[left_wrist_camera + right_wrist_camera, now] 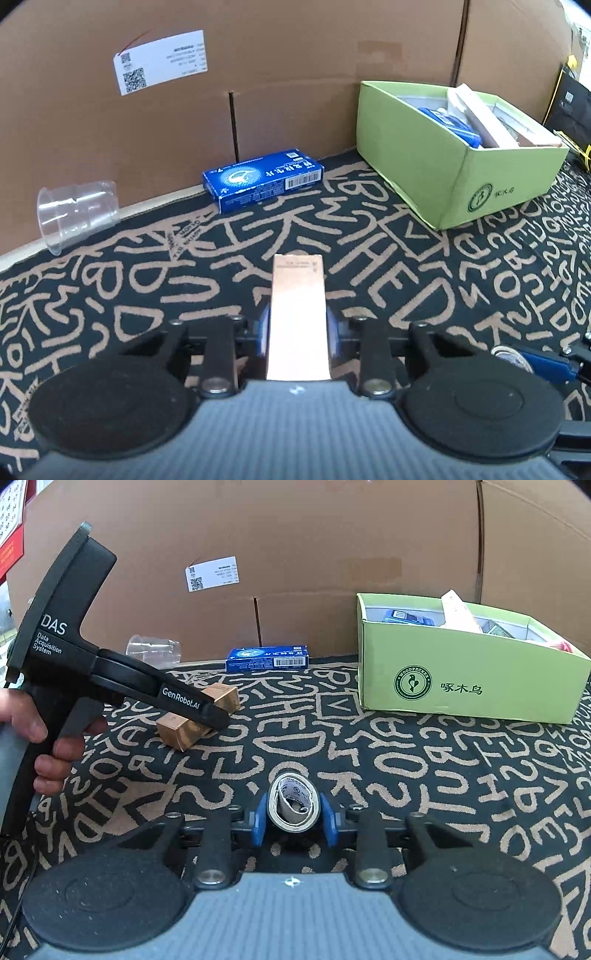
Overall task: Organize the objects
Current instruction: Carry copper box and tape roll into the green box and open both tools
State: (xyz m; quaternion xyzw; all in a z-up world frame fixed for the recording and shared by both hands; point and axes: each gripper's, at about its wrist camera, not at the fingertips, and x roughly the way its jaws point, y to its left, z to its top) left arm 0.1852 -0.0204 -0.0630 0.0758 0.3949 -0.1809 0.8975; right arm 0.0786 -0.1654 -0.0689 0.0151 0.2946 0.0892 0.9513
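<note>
Copper-coloured carton [298, 317], long and slim, pinched between the left tongs [298, 332] low over the patterned bench [369, 266]; blue pads pressed to both long sides, far end sticking well forward of them. Right wrist view: same carton [184, 731] lying near level at bench height, a hand [48, 746] on the tool's trigger.

Largest to smallest: green open box [509, 192] at far right, already holding packets, probably the target. Blue flat carton [262, 179] against the cardboard wall [295, 74]. Clear plastic cup [74, 214] on its side, far left. Small roll of tape [291, 805], white and flattened, squeezed between the right tongs [291, 812].

For a clean carry: firm grip kept, since the hold looks well off the carton's middle; lift before any sideways travel; high enough over the green rim, then release inside. Likely risk: long end catching the box wall and twisting in the pads.

Carton surface: smooth, slightly glossy card, faint small print near the far end, unreadable.
</note>
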